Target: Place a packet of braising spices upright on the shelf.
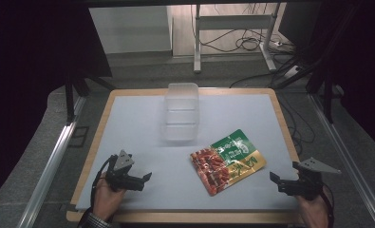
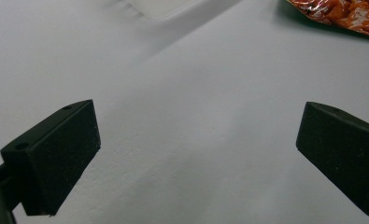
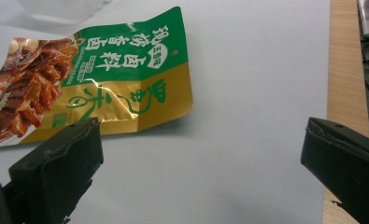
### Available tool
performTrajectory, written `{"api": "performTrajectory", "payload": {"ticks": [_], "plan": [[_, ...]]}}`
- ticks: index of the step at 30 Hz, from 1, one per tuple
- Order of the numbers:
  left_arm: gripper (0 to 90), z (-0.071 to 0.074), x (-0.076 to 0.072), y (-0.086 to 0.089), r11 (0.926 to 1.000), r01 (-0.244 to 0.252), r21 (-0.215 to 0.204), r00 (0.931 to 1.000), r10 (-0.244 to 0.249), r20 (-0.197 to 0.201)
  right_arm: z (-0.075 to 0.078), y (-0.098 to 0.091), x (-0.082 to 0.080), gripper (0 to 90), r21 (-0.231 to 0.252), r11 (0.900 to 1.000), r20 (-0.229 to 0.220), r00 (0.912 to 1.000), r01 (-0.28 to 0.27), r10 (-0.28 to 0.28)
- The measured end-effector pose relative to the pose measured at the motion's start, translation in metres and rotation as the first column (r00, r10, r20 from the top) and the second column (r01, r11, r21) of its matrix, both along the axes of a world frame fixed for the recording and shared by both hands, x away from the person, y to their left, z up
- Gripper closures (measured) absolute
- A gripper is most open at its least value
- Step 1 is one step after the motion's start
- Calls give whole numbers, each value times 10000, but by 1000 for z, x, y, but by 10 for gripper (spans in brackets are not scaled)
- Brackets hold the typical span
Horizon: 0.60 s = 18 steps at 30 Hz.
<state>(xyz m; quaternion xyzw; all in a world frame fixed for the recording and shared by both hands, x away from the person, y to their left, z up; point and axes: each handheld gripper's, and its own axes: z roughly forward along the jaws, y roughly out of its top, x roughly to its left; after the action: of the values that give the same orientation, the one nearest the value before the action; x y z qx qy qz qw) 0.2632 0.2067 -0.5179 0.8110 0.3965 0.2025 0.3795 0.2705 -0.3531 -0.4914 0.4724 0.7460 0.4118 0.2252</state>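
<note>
A green, gold and red snack packet [image 1: 228, 160] lies flat on the white mat [image 1: 142, 118], right of centre. Behind it stands a clear plastic tub [image 1: 181, 111], open at the top. My left gripper [image 1: 146, 179] rests low at the front left, jaws wide apart over bare mat [image 2: 196, 154], with a corner of the packet [image 2: 345, 14] far ahead. My right gripper [image 1: 276, 181] sits at the front right, open, just short of the packet [image 3: 126, 79], whose gold edge lies beyond its left jaw.
The wooden table edge [image 3: 348, 74] runs close along the right gripper's right side. Beyond the table are metal frame rails [image 1: 52, 156], a desk leg [image 1: 197, 42] and loose cables [image 1: 251, 42] on the floor.
</note>
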Motion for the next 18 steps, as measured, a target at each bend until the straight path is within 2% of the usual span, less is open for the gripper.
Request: {"api": "performTrajectory", "payload": {"ticks": [8,18], "plan": [[0,-1,1,3,9999,-95,-84,9999,94,-46,0,4,8,0,-127,9999,151,9998,-103,105],[0,-2,2,1,10000,-45,41,10000,46,-87,-1,9,17,0,-268,9990,224,9991,-366,372]]}}
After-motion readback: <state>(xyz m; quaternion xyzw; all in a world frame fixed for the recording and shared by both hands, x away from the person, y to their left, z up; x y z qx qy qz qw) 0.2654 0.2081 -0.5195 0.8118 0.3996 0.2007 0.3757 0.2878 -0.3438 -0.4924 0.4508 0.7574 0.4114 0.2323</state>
